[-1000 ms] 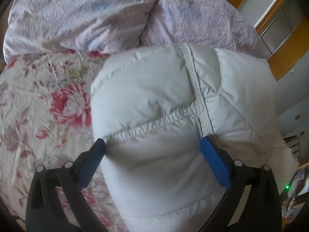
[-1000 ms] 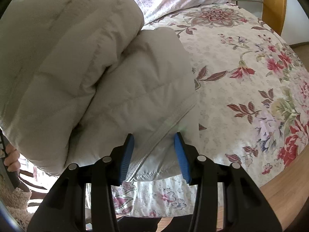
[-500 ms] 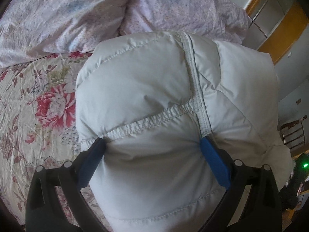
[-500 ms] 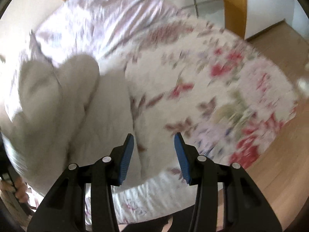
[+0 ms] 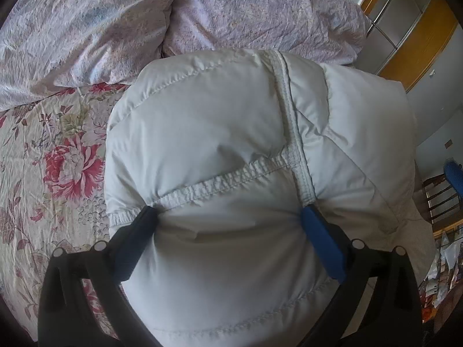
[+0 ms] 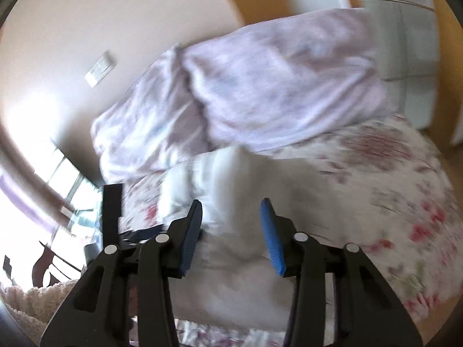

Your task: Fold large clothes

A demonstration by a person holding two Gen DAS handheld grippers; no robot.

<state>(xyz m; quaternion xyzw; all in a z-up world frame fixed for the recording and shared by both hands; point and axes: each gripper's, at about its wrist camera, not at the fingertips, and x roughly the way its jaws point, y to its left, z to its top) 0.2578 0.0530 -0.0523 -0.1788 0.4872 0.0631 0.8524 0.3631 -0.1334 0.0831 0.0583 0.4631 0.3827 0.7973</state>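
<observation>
No text or label can be read.

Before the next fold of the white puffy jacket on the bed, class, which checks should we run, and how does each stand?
1. Left gripper clamps the white puffy jacket: ok, fabric bulges between both pads.
2. Right gripper is free of cloth: ok; its jaws have just been closing, nothing between them.
3. Jacket rests on the floral bedspread: ok.
4. Lilac duvet is apart from the jacket: cannot tell, their edges meet in view.
5. Right wrist view is sharp enough to aim: not ok, blurred.
</observation>
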